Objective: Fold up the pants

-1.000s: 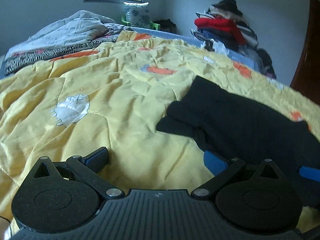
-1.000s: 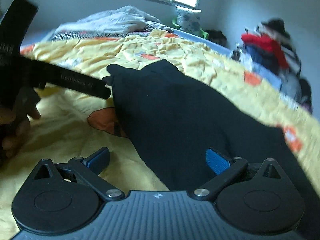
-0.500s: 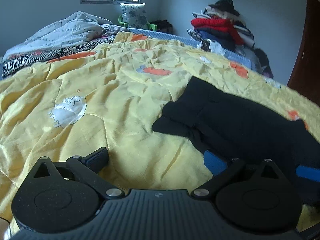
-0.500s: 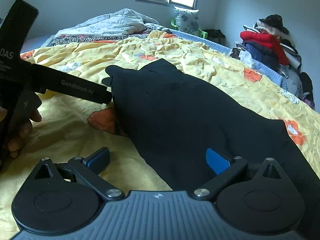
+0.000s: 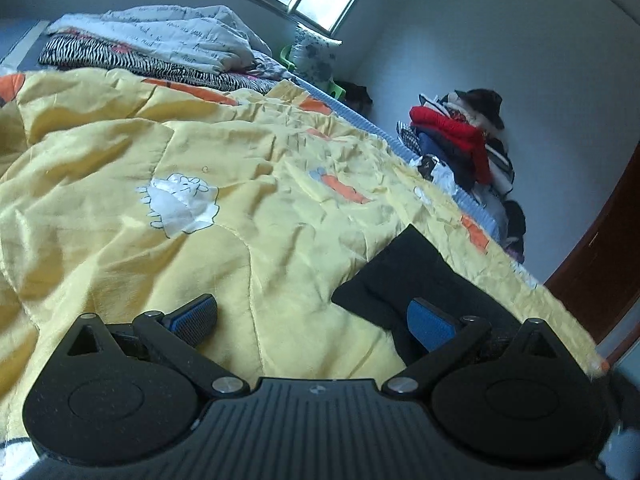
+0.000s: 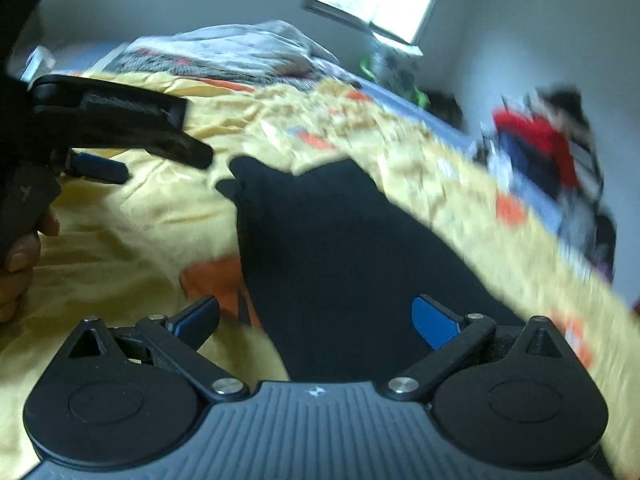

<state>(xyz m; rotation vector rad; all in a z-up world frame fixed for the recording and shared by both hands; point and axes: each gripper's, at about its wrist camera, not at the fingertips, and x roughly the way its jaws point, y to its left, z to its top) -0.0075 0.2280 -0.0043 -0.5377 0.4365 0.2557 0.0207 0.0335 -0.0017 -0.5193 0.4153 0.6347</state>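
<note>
Black pants (image 6: 344, 264) lie flat on the yellow quilt (image 5: 248, 240), running toward 1 o'clock. Right gripper (image 6: 316, 316) and left gripper (image 5: 312, 312): jaws wide, empty (right view blurred). Probably between folds; next calls for pinching an edge.

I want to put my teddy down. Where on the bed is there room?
The yellow quilt is bare between the bedding pile and the black pants. It is crowded by the pants and near the clothes heap.
</note>
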